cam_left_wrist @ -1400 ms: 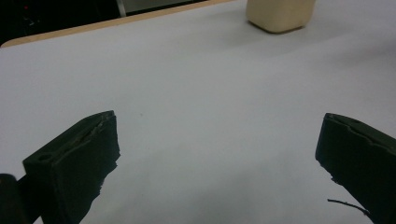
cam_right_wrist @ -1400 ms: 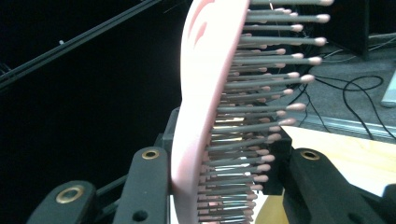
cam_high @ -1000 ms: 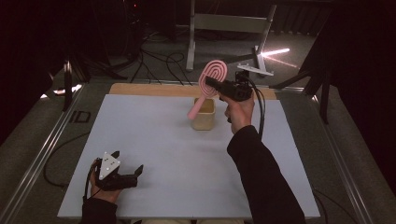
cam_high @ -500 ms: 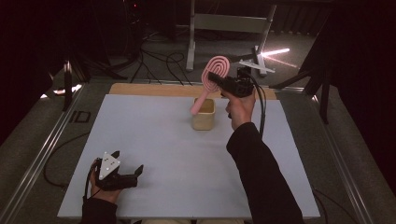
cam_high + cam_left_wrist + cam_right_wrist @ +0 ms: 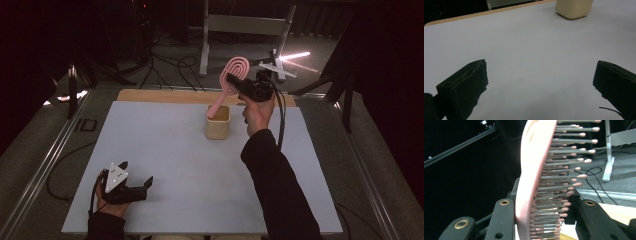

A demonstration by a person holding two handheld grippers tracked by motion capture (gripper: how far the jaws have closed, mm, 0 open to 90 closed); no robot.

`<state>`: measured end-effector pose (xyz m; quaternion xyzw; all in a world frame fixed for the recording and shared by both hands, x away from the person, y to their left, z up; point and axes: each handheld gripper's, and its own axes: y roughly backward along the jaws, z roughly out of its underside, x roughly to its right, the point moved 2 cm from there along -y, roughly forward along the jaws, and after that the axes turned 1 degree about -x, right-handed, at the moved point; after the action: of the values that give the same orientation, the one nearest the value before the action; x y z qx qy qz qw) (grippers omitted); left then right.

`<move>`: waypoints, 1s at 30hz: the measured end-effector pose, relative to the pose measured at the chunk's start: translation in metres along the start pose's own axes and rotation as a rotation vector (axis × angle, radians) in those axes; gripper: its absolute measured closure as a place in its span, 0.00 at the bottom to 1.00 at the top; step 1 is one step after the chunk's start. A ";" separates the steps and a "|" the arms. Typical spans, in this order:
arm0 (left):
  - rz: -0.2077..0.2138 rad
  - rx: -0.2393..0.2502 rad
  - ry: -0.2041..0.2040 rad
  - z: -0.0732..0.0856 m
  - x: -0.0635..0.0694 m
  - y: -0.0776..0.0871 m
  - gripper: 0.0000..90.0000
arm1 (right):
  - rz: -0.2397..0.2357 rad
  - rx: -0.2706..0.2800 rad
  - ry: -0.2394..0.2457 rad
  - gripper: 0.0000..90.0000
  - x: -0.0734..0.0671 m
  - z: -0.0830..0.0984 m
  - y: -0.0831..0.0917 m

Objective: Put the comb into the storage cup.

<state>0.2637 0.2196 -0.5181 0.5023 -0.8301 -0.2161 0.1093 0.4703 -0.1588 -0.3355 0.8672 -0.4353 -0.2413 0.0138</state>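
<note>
A pink hairbrush (image 5: 234, 75) hangs tilted above the far middle of the table. My right gripper (image 5: 241, 86) is shut on its head. The handle slants down and to the left to the rim of a beige cup (image 5: 218, 125); whether its tip is inside I cannot tell. In the right gripper view the hairbrush (image 5: 534, 170) stands edge-on between the jaws of my right gripper (image 5: 541, 220), bristles pointing right. My left gripper (image 5: 142, 187) rests at the table's near left, open with nothing in it. In the left gripper view my left gripper (image 5: 541, 85) has bare table between its jaws, and the cup (image 5: 574, 8) is far off.
The white table top (image 5: 165, 150) has a wooden strip (image 5: 160, 96) along its far edge. Beyond it stand a metal frame (image 5: 245, 25) and cables on the dark floor. A metal rail (image 5: 45, 165) runs along the table's left side.
My right gripper has lifted the hairbrush slightly, and the handle end has risen at the cup. The left gripper has stayed where it was.
</note>
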 end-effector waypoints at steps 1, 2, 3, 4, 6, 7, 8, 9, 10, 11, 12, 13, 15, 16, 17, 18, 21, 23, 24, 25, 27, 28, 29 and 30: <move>0.000 0.001 0.001 0.000 0.000 0.000 0.00 | 0.005 0.003 -0.005 0.71 0.001 0.000 0.000; 0.000 0.000 0.001 0.000 0.000 0.000 0.00 | 0.006 0.006 -0.005 0.71 0.002 0.000 0.000; -0.001 0.000 0.001 0.000 0.000 0.000 0.00 | 0.011 0.008 -0.008 0.71 0.002 0.000 0.000; -0.001 0.000 0.002 0.000 0.000 0.000 0.00 | 0.014 0.010 -0.007 0.71 0.003 0.000 0.000; -0.001 0.003 0.004 0.000 0.000 0.000 0.00 | 0.023 0.012 0.000 0.71 0.004 -0.001 0.000; 0.000 0.003 0.004 0.000 0.000 0.000 0.00 | 0.027 0.014 0.003 0.71 0.004 -0.001 0.000; 0.000 0.003 0.003 0.000 0.000 0.000 0.00 | 0.029 0.016 0.004 0.71 0.004 -0.001 0.000; 0.000 0.003 0.003 0.000 0.000 0.000 0.00 | 0.032 0.018 0.005 0.71 0.005 -0.001 0.000; 0.000 0.003 0.003 0.000 0.000 0.000 0.00 | 0.039 0.021 0.009 0.71 0.005 -0.002 0.001; 0.001 0.002 0.002 0.000 0.000 0.000 0.00 | 0.044 0.023 0.014 0.71 0.006 -0.002 0.001; 0.000 0.002 0.002 0.000 0.001 0.000 0.00 | 0.049 0.023 0.019 0.71 0.007 -0.002 0.001; 0.000 0.002 0.002 0.000 0.001 0.000 0.00 | 0.051 0.025 0.014 0.71 0.007 -0.003 0.001; 0.000 0.002 0.003 0.000 0.000 0.000 0.00 | 0.051 0.028 0.006 0.71 0.009 -0.002 0.001; 0.000 0.003 0.003 0.000 0.000 0.000 0.00 | 0.054 0.027 0.009 0.71 0.009 -0.002 0.001; 0.000 0.004 0.004 0.000 0.000 0.000 0.00 | 0.055 0.025 0.011 0.71 0.009 -0.002 0.000; 0.000 0.005 0.003 0.000 0.000 0.000 0.00 | 0.056 0.024 0.011 0.71 0.009 -0.001 0.000; 0.000 0.005 0.002 0.000 0.000 0.001 0.00 | 0.055 0.023 0.011 0.71 0.008 0.000 -0.001; -0.001 0.005 0.001 0.000 0.000 0.001 0.00 | 0.056 0.021 0.019 0.71 0.007 0.000 -0.002; -0.001 0.006 0.002 0.000 0.000 0.001 0.00 | 0.055 0.019 0.022 0.71 0.006 0.000 -0.002; -0.001 0.006 0.002 0.000 0.000 0.001 0.00 | 0.056 0.018 0.026 0.71 0.006 0.001 -0.003; -0.001 0.008 0.002 0.000 0.000 0.001 0.00 | 0.057 0.015 0.025 0.71 0.006 0.002 -0.004; -0.001 0.008 0.002 0.000 0.000 0.001 0.00 | 0.057 0.014 0.023 0.71 0.005 0.002 -0.004; -0.001 0.009 0.002 0.000 0.000 0.001 0.00 | 0.057 0.014 0.025 0.71 0.005 0.002 -0.004; -0.002 0.009 0.002 0.000 0.000 0.001 0.00 | 0.057 0.012 0.028 0.71 0.005 0.003 -0.005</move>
<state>0.2632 0.2200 -0.5174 0.5037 -0.8306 -0.2118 0.1076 0.4752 -0.1592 -0.3411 0.8577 -0.4612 -0.2260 0.0217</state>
